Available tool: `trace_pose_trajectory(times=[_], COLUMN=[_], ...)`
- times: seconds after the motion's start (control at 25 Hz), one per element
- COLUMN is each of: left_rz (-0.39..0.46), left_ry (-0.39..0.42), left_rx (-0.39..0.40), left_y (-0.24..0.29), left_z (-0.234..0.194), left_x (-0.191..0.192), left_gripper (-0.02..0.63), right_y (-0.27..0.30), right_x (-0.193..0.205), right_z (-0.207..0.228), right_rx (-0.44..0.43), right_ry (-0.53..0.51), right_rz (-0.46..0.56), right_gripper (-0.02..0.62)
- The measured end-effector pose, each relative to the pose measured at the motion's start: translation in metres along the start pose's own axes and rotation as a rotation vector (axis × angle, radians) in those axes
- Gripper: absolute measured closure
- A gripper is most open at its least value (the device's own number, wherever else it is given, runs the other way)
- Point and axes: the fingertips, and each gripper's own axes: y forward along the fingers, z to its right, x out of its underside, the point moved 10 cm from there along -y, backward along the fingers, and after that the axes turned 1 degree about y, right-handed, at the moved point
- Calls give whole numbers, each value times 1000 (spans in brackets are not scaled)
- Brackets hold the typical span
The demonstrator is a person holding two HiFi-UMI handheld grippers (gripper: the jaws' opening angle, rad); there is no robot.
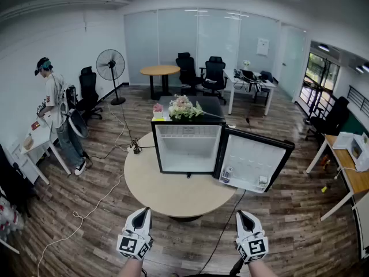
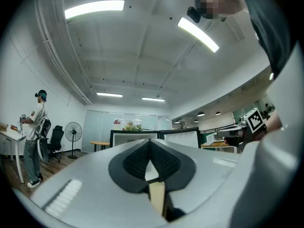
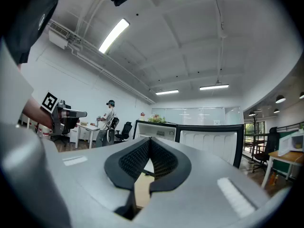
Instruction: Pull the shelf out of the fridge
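Left gripper (image 1: 142, 213) and right gripper (image 1: 243, 215), both clenched empty, hover well short of the fridge (image 1: 187, 123), its door (image 1: 253, 159) open for reaching in.

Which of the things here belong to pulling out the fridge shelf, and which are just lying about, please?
Job: fridge, its open door, shelf near its top, left gripper, right gripper, both shut.
Lying about: flowers, can in the door, standing fan, office chairs.
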Motion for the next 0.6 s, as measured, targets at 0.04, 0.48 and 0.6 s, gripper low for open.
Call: trace_pose_trajectory(times=[0.04,0.48,0.6], left_rz=[0,1,9], left_ry=[-2,0,6], left_rx=[-1,12,2], left_y=[1,2,5], left_z=[1,13,16], left_x=[0,2,1], left_gripper=[606,606,606], right_y=[-1,-9,-10], right_x=[0,6,9], right_z=[2,5,5], right_rx=[2,-9,-8], right_ry=[4,44,47], right_rz=[3,16,21], right_gripper=[589,588,588])
